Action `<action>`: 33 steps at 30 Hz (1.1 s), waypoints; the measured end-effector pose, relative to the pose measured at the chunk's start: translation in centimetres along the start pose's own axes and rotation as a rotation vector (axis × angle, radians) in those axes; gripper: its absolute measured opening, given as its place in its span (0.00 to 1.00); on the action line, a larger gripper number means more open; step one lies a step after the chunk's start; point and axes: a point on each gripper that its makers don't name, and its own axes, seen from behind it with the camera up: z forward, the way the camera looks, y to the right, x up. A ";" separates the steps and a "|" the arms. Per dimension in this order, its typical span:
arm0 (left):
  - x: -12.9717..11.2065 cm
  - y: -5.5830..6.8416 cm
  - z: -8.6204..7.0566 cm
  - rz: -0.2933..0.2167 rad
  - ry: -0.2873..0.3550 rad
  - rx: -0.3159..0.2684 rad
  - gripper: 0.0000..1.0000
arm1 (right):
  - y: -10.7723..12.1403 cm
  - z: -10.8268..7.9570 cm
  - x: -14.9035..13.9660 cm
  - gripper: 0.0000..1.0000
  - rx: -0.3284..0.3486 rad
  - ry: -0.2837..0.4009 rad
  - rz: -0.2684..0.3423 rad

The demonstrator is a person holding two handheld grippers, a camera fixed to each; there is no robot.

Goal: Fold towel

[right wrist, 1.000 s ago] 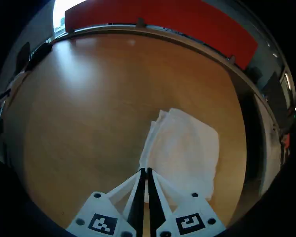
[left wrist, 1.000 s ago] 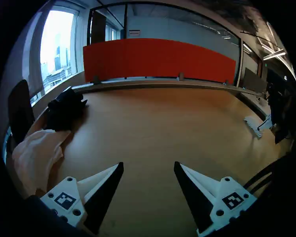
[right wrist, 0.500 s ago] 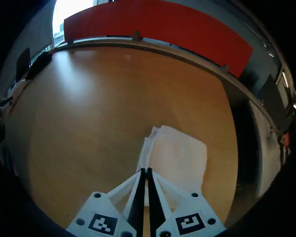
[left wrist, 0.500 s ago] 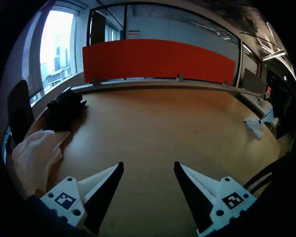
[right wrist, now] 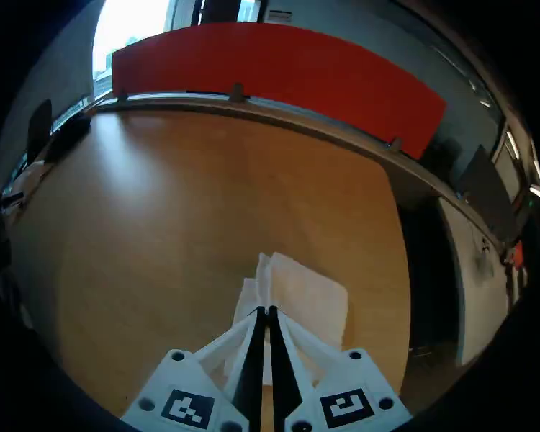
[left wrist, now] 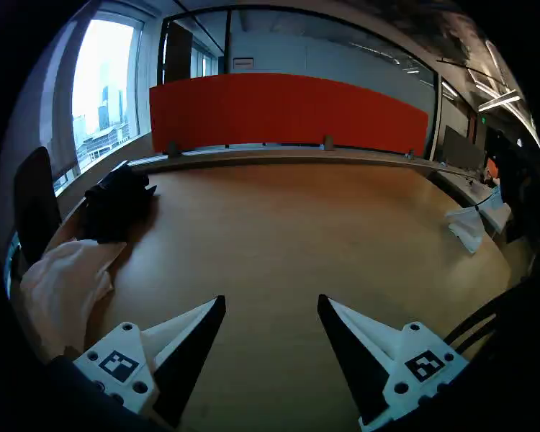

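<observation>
A folded white towel [right wrist: 302, 302] hangs from my right gripper [right wrist: 264, 311], whose fingers are shut on its near edge, above the wooden table [right wrist: 183, 216]. In the left gripper view the same towel [left wrist: 468, 225] shows small at the far right, lifted near the table's edge, with the right gripper [left wrist: 495, 207] beside it, its fingers too small to make out. My left gripper [left wrist: 271, 301] is open low over the table [left wrist: 291, 216], nothing between its fingers.
A pale pink cloth [left wrist: 65, 288] and a black bundle [left wrist: 115, 201] lie at the table's left end. A red partition [left wrist: 291, 111] runs along the far edge. A dark chair [left wrist: 32, 198] stands at the left. Beyond the table's right edge is a gap to another desk [right wrist: 479, 273].
The right gripper has lifted and tilted up with the towel, which now hangs narrower below the fingers. The left gripper has stayed put.
</observation>
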 end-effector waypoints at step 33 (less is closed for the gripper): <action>0.4 0.4 0.5 0.013 -0.002 -0.009 0.95 | -2.3 0.9 -5.1 0.04 0.030 -0.060 0.022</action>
